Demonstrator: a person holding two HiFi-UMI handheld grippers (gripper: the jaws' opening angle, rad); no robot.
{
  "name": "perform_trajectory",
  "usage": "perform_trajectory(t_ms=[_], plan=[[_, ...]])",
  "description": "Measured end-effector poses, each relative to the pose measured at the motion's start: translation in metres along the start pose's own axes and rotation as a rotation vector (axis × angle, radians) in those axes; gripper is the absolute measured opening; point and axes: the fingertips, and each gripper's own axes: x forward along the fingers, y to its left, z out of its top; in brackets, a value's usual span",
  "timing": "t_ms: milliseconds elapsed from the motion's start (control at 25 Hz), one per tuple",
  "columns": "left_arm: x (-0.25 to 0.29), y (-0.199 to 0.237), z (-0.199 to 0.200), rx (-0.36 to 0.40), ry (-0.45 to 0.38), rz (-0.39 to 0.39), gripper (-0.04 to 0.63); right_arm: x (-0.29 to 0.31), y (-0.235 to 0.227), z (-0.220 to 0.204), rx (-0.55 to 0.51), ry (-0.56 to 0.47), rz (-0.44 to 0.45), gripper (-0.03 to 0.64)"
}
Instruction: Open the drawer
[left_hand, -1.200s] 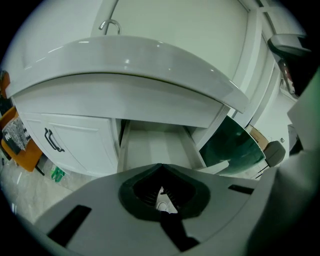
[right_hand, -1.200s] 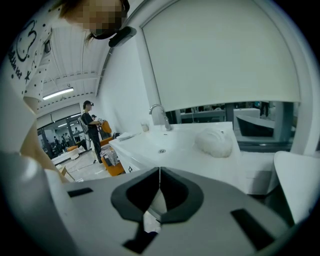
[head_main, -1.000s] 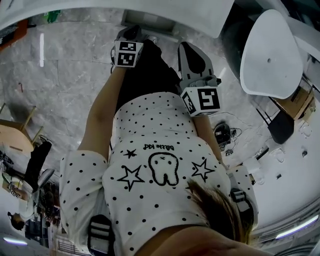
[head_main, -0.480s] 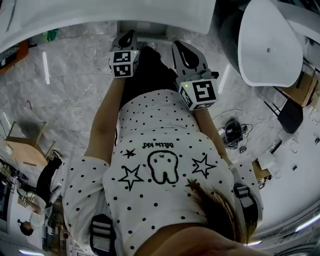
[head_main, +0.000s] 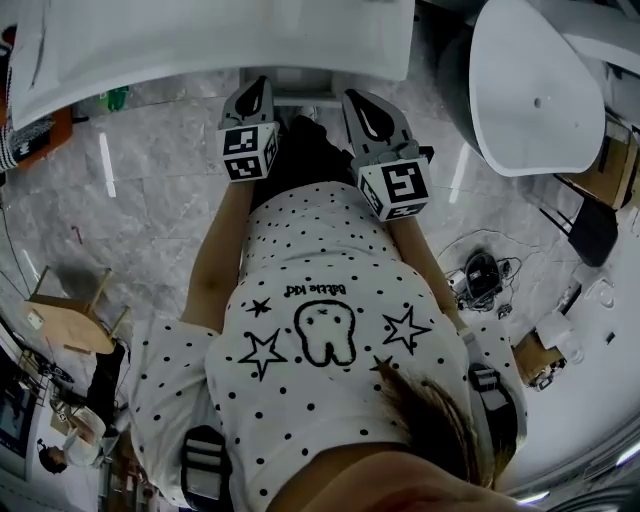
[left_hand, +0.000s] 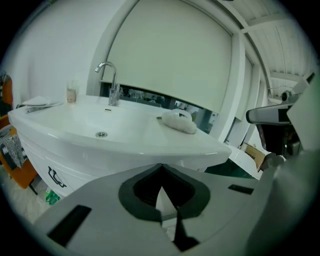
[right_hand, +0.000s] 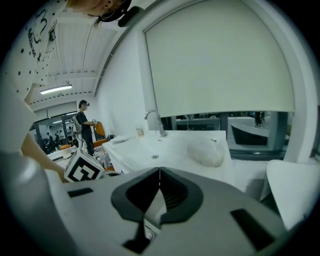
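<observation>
1. Since a second ago, the left gripper (head_main: 256, 90) has been lifted towards the rim of the white moulded basin (head_main: 200, 50), while the right gripper (head_main: 358, 104) has hardly been shifted.
2. The white curved drawer front (left_hand: 60, 162) is judged to lie under that basin. It is seen only in the left gripper view, low at the left, and no handle can be made out. In the head view it is hidden beneath the rim.
3. Both pairs of tongs are pressed together tip to tip, with nothing between them. They are held side by side just before the rim, and no contact with it is seen.
4. A curved chrome tap (left_hand: 111, 80) and a crumpled white cloth (left_hand: 178, 121) are seen on the basin, and grey marble floor (head_main: 150, 200) is seen around it.
5. From here the rim could be struck if the lift is carried on, since the tips are already near it. A grip could be missed, because the jaws must first be parted and lowered to a handle not yet found. The drawer's travel could be blocked by the person's legs, which are close in front.
</observation>
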Motion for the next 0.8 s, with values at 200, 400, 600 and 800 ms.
perform_trajectory(t_ms=[200,400,600,800], plan=[[-0.01,0.0,0.028,0.003,-0.061,-0.005,0.003,-0.001,-0.005,0.011,-0.006,-0.032,-0.03,0.014],[-0.021,-0.006,0.06,0.008,-0.131,-0.017,0.003,-0.004,-0.011,0.023,-0.019,-0.065,-0.047,0.014],[-0.036,-0.016,0.092,0.026,-0.202,-0.036,0.003,-0.007,-0.016,0.036,-0.023,-0.102,-0.057,0.014],[-0.058,-0.02,0.118,0.017,-0.263,-0.052,0.003,-0.01,-0.017,0.049,-0.033,-0.14,-0.073,0.014]])
